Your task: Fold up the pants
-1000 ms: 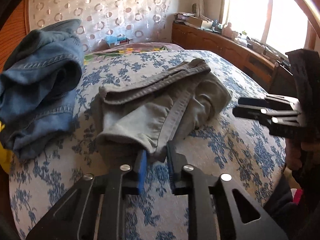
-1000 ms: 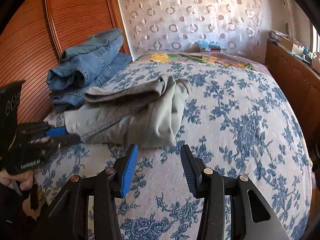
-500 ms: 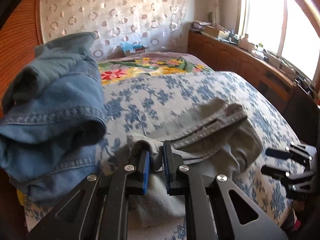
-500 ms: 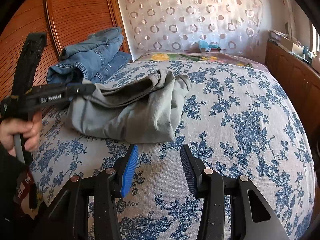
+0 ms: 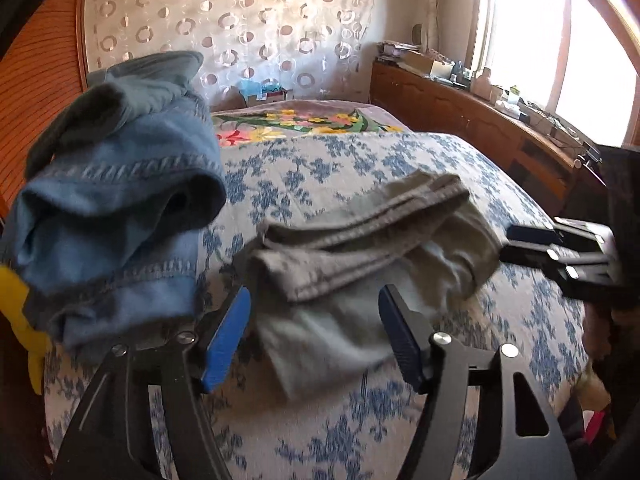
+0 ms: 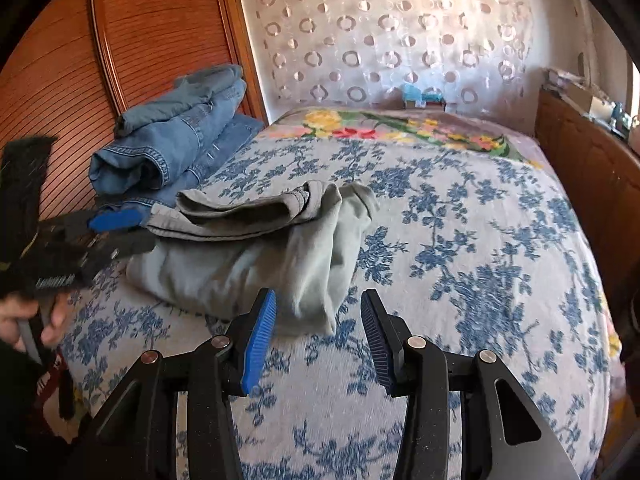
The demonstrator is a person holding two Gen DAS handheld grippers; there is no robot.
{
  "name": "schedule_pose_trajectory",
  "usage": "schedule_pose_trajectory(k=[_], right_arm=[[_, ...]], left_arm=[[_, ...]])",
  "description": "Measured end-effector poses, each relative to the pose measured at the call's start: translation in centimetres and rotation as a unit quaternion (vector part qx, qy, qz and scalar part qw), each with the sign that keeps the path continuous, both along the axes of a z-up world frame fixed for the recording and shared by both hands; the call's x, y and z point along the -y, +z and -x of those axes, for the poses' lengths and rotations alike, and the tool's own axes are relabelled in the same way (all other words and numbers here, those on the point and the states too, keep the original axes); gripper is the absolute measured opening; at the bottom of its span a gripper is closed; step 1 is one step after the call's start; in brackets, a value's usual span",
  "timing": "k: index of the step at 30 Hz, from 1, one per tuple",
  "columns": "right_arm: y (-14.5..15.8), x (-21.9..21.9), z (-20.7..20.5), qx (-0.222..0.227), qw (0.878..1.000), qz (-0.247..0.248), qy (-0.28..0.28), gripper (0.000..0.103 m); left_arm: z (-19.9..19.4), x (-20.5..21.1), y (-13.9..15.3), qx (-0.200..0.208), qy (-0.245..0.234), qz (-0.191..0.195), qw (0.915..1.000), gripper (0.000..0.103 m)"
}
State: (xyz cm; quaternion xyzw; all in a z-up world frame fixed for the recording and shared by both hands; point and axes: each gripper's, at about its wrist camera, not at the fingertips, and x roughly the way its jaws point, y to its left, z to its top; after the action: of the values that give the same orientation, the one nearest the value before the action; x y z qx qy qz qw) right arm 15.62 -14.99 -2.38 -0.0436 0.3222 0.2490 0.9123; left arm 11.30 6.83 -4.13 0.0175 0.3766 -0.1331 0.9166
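Grey-green pants (image 5: 360,256) lie folded in a bundle on the bed, waistband on top; they also show in the right wrist view (image 6: 260,256). My left gripper (image 5: 314,320) hangs just short of their near edge. Its jaws are opening, and the blue pads stand wide apart without pressing on the cloth. From the right wrist view, the left gripper (image 6: 120,230) sits at the pants' left end, held by a hand (image 6: 24,316). My right gripper (image 6: 318,332) is open over the bedspread, with the pants' near corner just beyond its tips. It also shows in the left wrist view, as the right gripper (image 5: 560,252) at the pants' right end.
A bed with a blue-flowered bedspread (image 6: 480,260) fills the room. Folded blue jeans (image 6: 172,148) are stacked at its left side against a wooden wardrobe (image 6: 60,80). A wooden sideboard (image 5: 460,112) with clutter runs under the window on the right. Something yellow (image 5: 16,300) lies beside the jeans.
Half a second ago the left gripper was shut on the pants' edge; now its jaws have spread and the cloth lies free. The pants' end moved toward the jeans. The right gripper stayed open.
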Motion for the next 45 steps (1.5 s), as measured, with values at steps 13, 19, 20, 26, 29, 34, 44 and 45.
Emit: schedule_pose_trajectory(k=[13, 19, 20, 26, 29, 34, 44, 45], right_arm=[[-1.9, -2.5, -2.9, -0.043, 0.999, 0.014, 0.019, 0.046], [-2.0, -2.4, -2.8, -0.039, 0.998, 0.001, 0.045, 0.016], [-1.9, -2.2, -2.7, -0.038, 0.998, 0.000, 0.048, 0.014], [-1.3, 0.5, -0.6, -0.026, 0.999, -0.011, 0.043, 0.012], [-1.4, 1.8, 1.2, -0.025, 0.999, -0.007, 0.040, 0.012], [-1.5, 4.4, 4.2, -0.025, 0.999, -0.015, 0.033, 0.012], [-1.5, 5.1, 6.9, -0.015, 1.000, -0.001, 0.018, 0.017], [-1.3, 5.1, 7.0, -0.014, 1.000, -0.001, 0.019, 0.017]], left_arm=[[0.3, -1.0, -3.3, -0.040, 0.009, -0.022, 0.9989, 0.061], [-0.2, -0.5, -3.4, -0.040, -0.012, -0.006, 0.9991, 0.024], [-0.2, -0.4, -3.3, -0.039, -0.013, -0.004, 0.9991, 0.018], [1.6, 0.8, -2.1, -0.022, -0.035, 0.003, 0.9991, 0.012], [3.4, 1.9, -1.5, -0.018, -0.051, 0.011, 0.9985, 0.012], [6.5, 3.6, -1.5, -0.022, -0.077, 0.022, 0.9965, 0.012], [7.6, 4.4, -1.5, -0.027, -0.081, 0.013, 0.9963, 0.013], [7.6, 4.3, -1.5, -0.027, -0.080, 0.012, 0.9963, 0.013]])
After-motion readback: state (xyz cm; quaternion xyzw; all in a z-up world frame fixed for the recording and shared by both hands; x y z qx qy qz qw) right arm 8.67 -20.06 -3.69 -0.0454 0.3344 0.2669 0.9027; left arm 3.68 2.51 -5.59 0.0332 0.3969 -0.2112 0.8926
